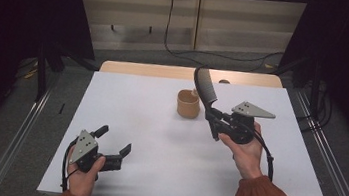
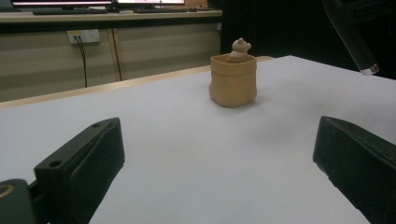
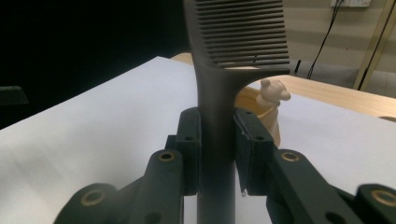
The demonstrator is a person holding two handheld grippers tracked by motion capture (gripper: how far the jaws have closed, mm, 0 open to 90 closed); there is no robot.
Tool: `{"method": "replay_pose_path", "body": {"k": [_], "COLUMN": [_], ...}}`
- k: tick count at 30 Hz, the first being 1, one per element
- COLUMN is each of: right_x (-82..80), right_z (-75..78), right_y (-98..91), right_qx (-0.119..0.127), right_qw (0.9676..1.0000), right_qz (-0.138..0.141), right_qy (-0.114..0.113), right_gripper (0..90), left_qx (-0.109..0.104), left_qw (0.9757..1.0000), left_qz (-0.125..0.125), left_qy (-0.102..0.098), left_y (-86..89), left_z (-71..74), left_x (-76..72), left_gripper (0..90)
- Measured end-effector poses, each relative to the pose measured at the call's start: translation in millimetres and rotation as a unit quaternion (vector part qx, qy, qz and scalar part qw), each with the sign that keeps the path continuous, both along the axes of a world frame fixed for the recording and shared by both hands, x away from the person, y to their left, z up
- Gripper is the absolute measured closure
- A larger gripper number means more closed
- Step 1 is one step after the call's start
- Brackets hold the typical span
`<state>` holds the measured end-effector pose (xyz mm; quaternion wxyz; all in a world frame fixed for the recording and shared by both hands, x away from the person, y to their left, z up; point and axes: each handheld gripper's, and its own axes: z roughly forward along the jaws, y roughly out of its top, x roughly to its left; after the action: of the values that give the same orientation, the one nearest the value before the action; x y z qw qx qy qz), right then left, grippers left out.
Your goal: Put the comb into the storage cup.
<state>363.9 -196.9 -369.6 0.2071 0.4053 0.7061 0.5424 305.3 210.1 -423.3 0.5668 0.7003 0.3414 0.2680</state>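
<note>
Black comb [image 1: 205, 87]: clamped by its handle in the right tool [image 1: 215, 125], raised above the white desk [image 1: 157, 141], teeth end up, just beside a tan cup [image 1: 188, 105] holding a small bear figure [image 2: 240, 49]. Left tool [image 1: 115, 146]: jaws apart, nothing between them, low at the desk's near left, well apart from the cup.

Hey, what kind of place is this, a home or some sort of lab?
Probably a lab or recording workspace, not a home: a white-topped table framed by dark curtains, monitors on a bench behind, and a cable running down the panelled wall.
</note>
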Motion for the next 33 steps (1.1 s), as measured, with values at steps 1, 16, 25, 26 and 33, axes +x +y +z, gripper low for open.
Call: {"method": "replay_pose_path", "body": {"k": [1,16,25,26,33], "right_x": [1.0,22.6,39.9,41.5,53.3], "right_z": [0.7,10.7,9.4,9.4,14.1], "right_y": [1.0,13.9,20.4,21.0,23.0], "right_qx": [0.002,0.021,0.026,0.028,0.024], "right_qw": [1.0000,0.9993,0.9990,0.9990,0.9990], "right_qz": [0.001,0.011,0.019,0.019,0.019], "right_qy": [-0.002,-0.027,-0.030,-0.028,-0.031], "right_gripper": [73.3,73.2,73.2,73.2,73.2], "left_qx": [0.000,-0.006,-0.009,-0.009,-0.017], "left_qw": [1.0000,1.0000,1.0000,1.0000,0.9998], "left_qz": [0.000,-0.001,0.002,0.002,0.005], "left_qy": [0.000,-0.001,-0.001,-0.001,-0.006], "left_y": [0.0,0.1,2.4,2.8,4.0], "left_z": [0.1,0.1,0.0,0.0,0.2], "left_x": [-0.1,-0.4,-1.9,-2.0,-3.6], "left_gripper": [2.2,2.1,2.1,2.1,2.2]}}
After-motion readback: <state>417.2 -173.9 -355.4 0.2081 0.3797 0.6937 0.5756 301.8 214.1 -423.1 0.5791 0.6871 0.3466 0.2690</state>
